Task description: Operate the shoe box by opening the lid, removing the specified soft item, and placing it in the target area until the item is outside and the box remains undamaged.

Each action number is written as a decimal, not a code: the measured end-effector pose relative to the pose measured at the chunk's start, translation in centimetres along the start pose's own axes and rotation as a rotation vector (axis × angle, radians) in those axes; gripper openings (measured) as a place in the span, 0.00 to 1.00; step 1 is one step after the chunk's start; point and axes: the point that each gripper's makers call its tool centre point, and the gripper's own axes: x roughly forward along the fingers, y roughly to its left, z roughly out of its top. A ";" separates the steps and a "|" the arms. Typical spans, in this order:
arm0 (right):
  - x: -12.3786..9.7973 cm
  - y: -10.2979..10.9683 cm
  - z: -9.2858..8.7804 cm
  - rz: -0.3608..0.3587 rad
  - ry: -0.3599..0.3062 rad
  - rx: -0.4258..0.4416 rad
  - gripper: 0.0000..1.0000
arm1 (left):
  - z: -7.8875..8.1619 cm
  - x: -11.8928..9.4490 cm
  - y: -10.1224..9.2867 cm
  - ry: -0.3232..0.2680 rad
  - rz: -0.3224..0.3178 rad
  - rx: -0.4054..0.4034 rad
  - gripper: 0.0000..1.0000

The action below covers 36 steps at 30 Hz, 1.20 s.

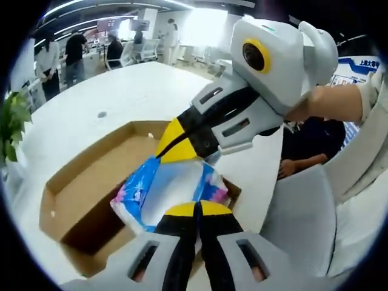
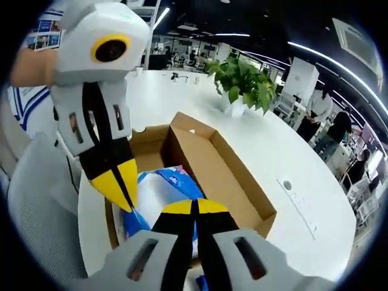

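Note:
An open brown cardboard shoe box [image 1: 85,182] lies on the white table, with its inside bare at the far end. A soft blue, white and pink tissue pack [image 1: 176,188] hangs over the box's near end. My left gripper [image 1: 197,206] is shut on the pack's near edge. My right gripper [image 1: 173,145] reaches in from the upper right and is shut on the far edge. In the right gripper view, the right gripper [image 2: 195,206] pinches the same pack [image 2: 159,193] above the box [image 2: 224,163], and the left gripper [image 2: 124,194] pinches it from the left.
A potted green plant [image 2: 242,82] stands on the table beyond the box. A grey chair [image 1: 303,224] sits beside the table edge, with a person's arm [image 1: 327,103] above it. A round socket [image 1: 102,114] is set in the table. People stand far behind [image 1: 74,54].

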 end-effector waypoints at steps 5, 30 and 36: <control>-1.4 0.0 0.9 0.002 -0.017 -0.017 0.00 | 0.9 -0.6 -1.0 -0.007 0.003 0.015 0.00; -8.5 -3.5 -0.5 -0.095 -0.050 0.070 0.00 | 6.8 2.0 -5.9 -0.061 -0.087 0.096 0.00; -10.3 -4.7 -2.2 -0.125 -0.043 0.119 0.00 | 8.3 3.7 -7.1 -0.060 -0.129 0.116 0.00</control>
